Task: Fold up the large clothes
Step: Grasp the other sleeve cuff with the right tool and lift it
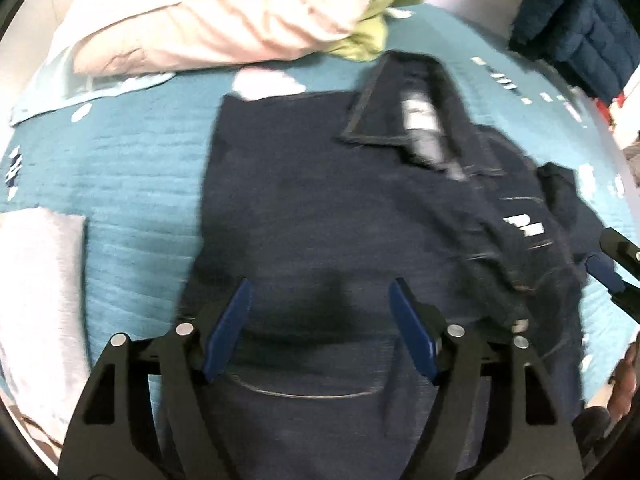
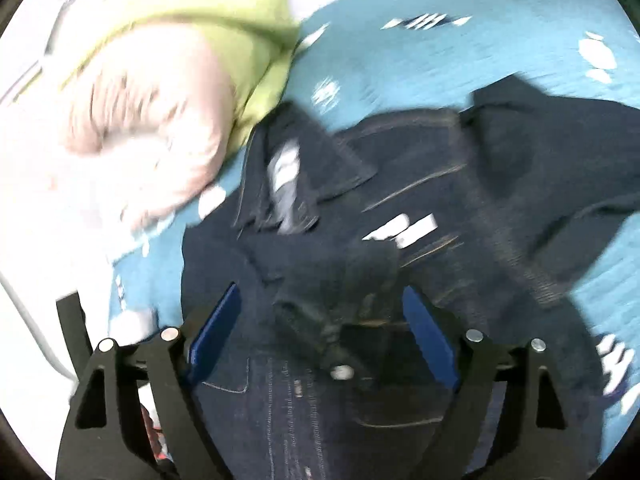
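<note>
Blue pads of the left gripper [image 1: 320, 326] stand apart over the dark denim jacket [image 1: 320, 208], which lies partly folded on the teal bed [image 1: 132, 176], collar up. The right gripper [image 2: 320, 330] also gapes, holding nothing, above a loose bunched sleeve [image 2: 332, 280]. That bunch is the risk: unpinned, it may spring open or slide, and the next fold would trap wrinkles. The pink coat [image 1: 208, 12] lying close by could snag a gripper.

right hand-held gripper [image 2: 320, 328]: jaws standing wide apart, gripping nothing | dark denim jacket [image 2: 400, 248]: lying rumpled under it on teal bedspread [image 2: 440, 52] | pink jacket [image 2: 152, 132] and green garment [image 2: 224, 32]: lying upper left
</note>
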